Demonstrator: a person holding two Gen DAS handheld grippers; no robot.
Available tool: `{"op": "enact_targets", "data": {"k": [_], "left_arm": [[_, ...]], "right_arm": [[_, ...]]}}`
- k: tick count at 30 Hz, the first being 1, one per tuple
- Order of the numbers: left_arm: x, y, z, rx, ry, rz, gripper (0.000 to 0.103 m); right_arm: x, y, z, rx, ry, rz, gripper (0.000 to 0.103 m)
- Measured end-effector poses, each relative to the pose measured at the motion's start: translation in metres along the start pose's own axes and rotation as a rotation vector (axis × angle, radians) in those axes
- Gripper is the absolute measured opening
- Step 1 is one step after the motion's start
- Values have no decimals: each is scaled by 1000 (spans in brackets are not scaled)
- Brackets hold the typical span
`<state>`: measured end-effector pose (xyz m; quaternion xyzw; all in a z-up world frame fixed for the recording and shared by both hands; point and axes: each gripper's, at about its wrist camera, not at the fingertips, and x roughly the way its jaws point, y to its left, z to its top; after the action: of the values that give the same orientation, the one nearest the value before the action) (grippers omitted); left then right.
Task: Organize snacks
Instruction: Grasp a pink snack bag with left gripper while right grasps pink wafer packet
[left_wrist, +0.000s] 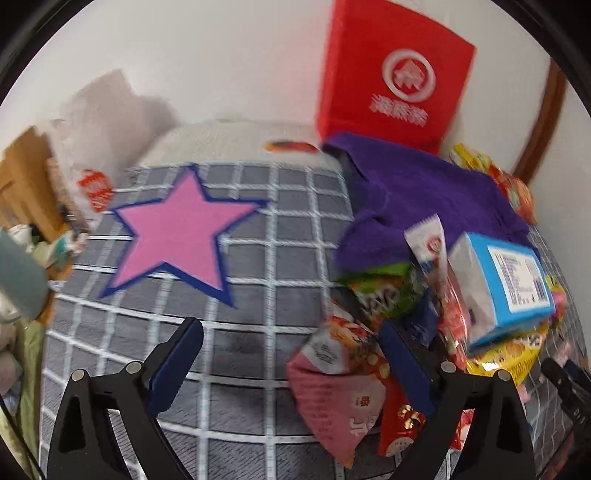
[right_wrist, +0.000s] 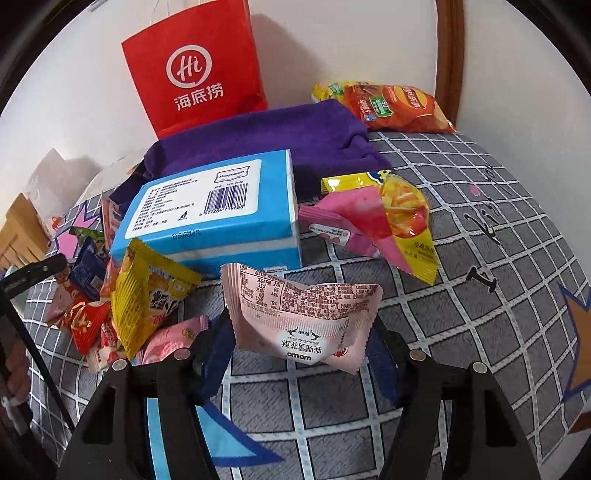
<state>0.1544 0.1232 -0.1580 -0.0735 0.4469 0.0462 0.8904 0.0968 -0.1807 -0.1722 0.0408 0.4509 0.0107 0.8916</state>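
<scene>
My right gripper is clamped on a pale pink snack packet; the packet hangs between the two blue pads, crumpled at the middle, its printed back facing me and its lettering upside down. It is lifted clear of the grey checked cloth below.

Just ahead of that gripper stands a blue tissue box with a barcode label on top. To its left, close to my left finger, lies a heap of small packets: a yellow wrapper, a red one and a dark blue one. Ahead and to the right, a pink and yellow packet pair lies on the cloth. Behind the box a purple cloth is bunched up, with a red paper bag standing against the wall beyond it and an orange chip bag further right.

My left gripper stands wide open with nothing held. A pink packet lies between its fingers, nearer the right pad; whether the pad touches it I cannot tell, as this view is blurred. Ahead and to the left of that gripper, a pink star is printed on the cloth. The snack heap and the box sit at its right.
</scene>
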Motion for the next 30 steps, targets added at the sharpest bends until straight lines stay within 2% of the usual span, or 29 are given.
{"op": "enact_targets", "data": {"k": [3, 5, 7, 8, 9, 10, 13, 24, 30], "left_arm": [[10, -6, -3, 16, 31, -35, 95], [16, -9, -5, 18, 56, -54, 91], [26, -12, -8, 20, 96, -68, 73], [26, -12, -9, 23, 99, -75, 71], [25, -14, -10, 29, 87, -69, 57], [21, -15, -11, 36, 84, -72, 49], [12, -14, -10, 32, 74, -81, 41], [-41, -12, 9, 41, -18, -52, 40], [-66, -28, 27, 60, -65, -85, 40]], "right_arm": [[0, 4, 0, -9, 5, 5, 66], [0, 7, 0, -18, 7, 8, 66], [0, 9, 0, -24, 10, 10, 66], [0, 9, 0, -25, 10, 11, 66], [-1, 10, 1, -27, 9, 9, 66], [-2, 9, 1, -28, 7, 7, 66], [-8, 7, 2, -27, -2, 4, 66], [-47, 3, 15, -31, -68, 25, 66], [-65, -1, 34, -39, -92, 21, 66]]}}
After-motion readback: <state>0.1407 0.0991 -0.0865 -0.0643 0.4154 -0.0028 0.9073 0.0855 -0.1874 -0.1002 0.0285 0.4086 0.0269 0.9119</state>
